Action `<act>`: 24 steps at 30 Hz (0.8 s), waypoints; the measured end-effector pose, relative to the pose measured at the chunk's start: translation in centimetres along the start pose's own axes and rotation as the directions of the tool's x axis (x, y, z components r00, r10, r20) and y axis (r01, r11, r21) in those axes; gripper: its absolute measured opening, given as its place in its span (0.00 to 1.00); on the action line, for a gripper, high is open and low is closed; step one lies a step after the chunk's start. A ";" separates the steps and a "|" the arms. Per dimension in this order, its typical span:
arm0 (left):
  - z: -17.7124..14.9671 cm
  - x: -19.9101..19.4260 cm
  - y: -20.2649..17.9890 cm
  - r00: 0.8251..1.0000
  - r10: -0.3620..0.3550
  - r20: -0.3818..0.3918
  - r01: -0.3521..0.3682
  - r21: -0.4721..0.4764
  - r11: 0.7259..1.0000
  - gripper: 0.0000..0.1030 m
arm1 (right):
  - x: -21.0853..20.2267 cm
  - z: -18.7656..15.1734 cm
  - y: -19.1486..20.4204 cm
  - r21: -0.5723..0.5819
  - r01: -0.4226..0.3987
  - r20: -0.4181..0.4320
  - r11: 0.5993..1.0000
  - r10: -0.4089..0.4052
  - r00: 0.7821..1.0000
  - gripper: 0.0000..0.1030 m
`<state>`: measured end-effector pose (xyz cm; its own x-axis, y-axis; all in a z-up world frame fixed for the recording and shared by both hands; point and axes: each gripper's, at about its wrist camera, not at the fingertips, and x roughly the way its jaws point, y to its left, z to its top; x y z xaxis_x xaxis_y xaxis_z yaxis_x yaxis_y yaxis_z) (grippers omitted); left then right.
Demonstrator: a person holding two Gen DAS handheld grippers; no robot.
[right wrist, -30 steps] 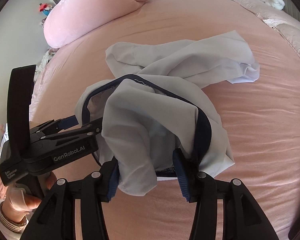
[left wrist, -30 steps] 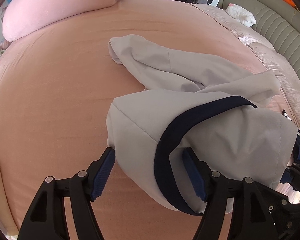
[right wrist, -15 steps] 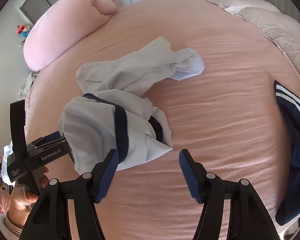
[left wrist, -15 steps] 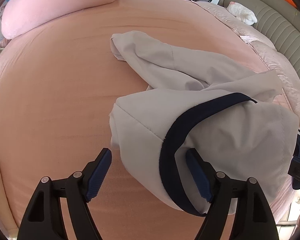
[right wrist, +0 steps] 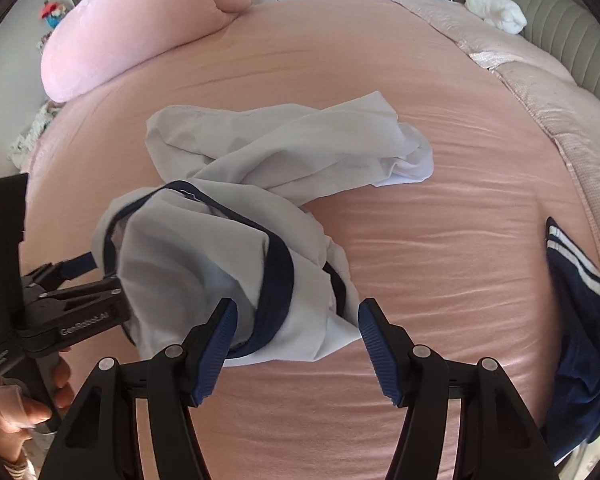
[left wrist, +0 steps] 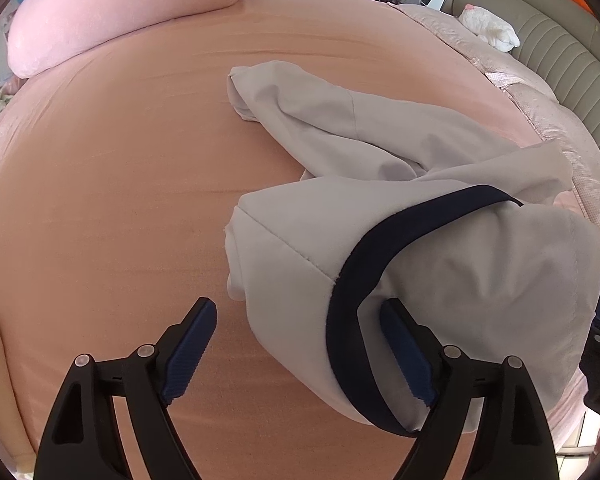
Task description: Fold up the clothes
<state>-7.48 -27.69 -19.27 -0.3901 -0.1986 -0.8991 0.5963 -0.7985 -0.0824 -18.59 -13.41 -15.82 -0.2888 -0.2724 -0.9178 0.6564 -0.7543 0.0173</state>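
Note:
A light grey garment (left wrist: 440,256) with a navy trim band (left wrist: 352,292) lies crumpled on the pink bed sheet (left wrist: 100,200). My left gripper (left wrist: 296,346) has its jaws opening. The cloth's near fold drapes over the right finger (left wrist: 404,356), while the left pad (left wrist: 188,344) stands apart from it. In the right wrist view the same garment (right wrist: 284,152) is bunched over the left gripper (right wrist: 100,276). My right gripper (right wrist: 298,332) is open, and the garment's lower edge (right wrist: 300,340) hangs between its fingers without being pinched.
A navy garment with white stripes (right wrist: 580,320) lies at the bed's right edge. A pink bolster pillow (right wrist: 140,32) lies at the far left. A white plush toy (right wrist: 496,12) rests near the padded headboard (left wrist: 560,52). A person's hand (right wrist: 16,408) holds the left gripper's handle.
The left jaws have spread and the left pad has come off the cloth. The right gripper let go of the garment, drew back, then came close to its lower edge again.

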 end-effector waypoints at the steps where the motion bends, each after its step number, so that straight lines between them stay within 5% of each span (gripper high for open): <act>1: -0.1 0.0 0.0 1.000 0.002 0.002 -0.002 0.001 1.000 0.84 | 0.5 0.2 0.3 -0.020 0.042 -0.008 0.999 -0.042 0.999 0.61; 6: -1.2 -1.1 -0.9 0.990 0.116 0.076 -0.118 0.016 0.993 0.83 | 2.2 0.7 0.3 -0.005 0.098 0.013 0.995 -0.098 0.995 0.61; 12: -1.7 -2.5 -1.2 0.901 0.382 0.207 -0.409 0.113 0.905 0.77 | 1.8 -0.3 0.1 -0.013 0.217 0.070 0.976 -0.215 0.974 0.61; 21: -2.0 -4.7 1.8 0.895 0.394 0.210 -0.400 -0.017 0.916 0.77 | 0.1 -3.2 1.3 -0.134 0.376 0.164 0.917 -0.354 0.921 0.68; 24: -2.4 -6.4 1.6 0.886 0.393 0.247 -0.392 -0.053 0.918 0.77 | -0.5 -3.6 1.0 -0.144 0.340 0.136 0.929 -0.322 0.937 0.68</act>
<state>-2.39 -26.34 -14.70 -0.2848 -0.6302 -0.7223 0.7380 -0.6250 0.2543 -15.22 -11.87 -16.77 -0.5768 -0.0935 -0.8115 0.6119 -0.7076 -0.3534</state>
